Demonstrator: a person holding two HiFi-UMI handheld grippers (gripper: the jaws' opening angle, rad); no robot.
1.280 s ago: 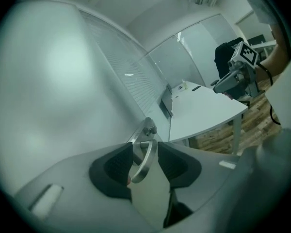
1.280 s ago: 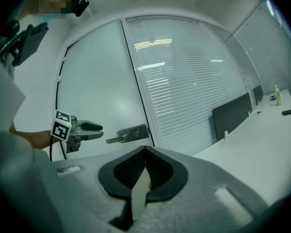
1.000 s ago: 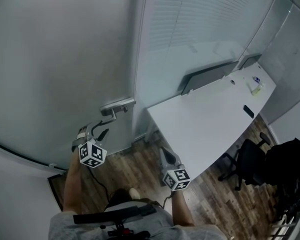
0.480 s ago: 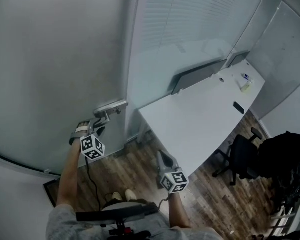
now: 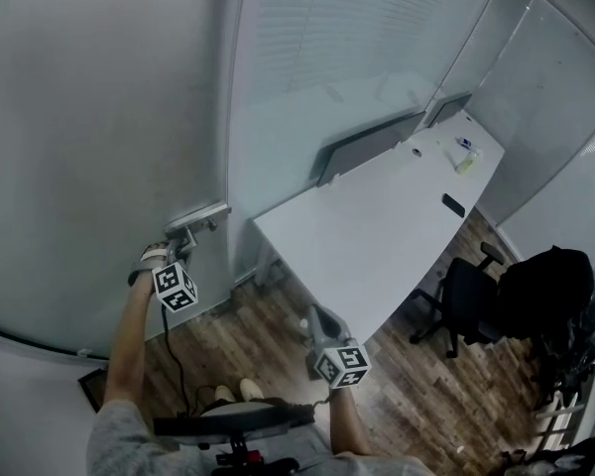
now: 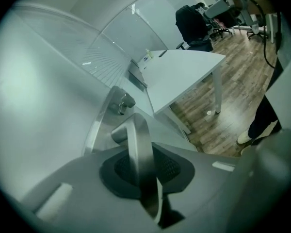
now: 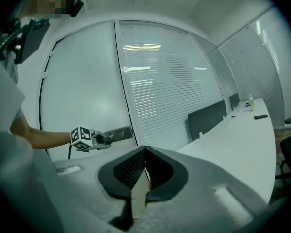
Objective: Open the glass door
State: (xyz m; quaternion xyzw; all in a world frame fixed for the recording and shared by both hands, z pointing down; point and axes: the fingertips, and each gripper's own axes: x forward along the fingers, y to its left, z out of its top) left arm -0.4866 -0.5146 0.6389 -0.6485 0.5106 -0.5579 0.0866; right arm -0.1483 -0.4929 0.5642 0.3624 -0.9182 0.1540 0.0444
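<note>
The frosted glass door [image 5: 99, 117] fills the left of the head view, with its metal lever handle [image 5: 196, 216] at the door's right edge. My left gripper [image 5: 181, 240] is at that handle and its jaws are closing. In the left gripper view the lever [image 6: 136, 144] runs between the black pads [image 6: 172, 169], which press on it. My right gripper [image 5: 318, 318] hangs low over the wooden floor, away from the door. Its jaws [image 7: 145, 171] are shut with nothing between them. The right gripper view also shows the left gripper [image 7: 104, 139] at the handle [image 7: 120, 132].
A long white desk [image 5: 377, 216] with a grey screen [image 5: 367, 147] stands right of the door, along a glass wall with blinds [image 5: 327, 58]. A black office chair [image 5: 466, 300] and a black bag [image 5: 545, 286] are at the right. The person's feet are on the floor below.
The left gripper has come in onto the lever handle, and its jaws, open before, now clamp it. The right gripper shifted slightly sideways.
</note>
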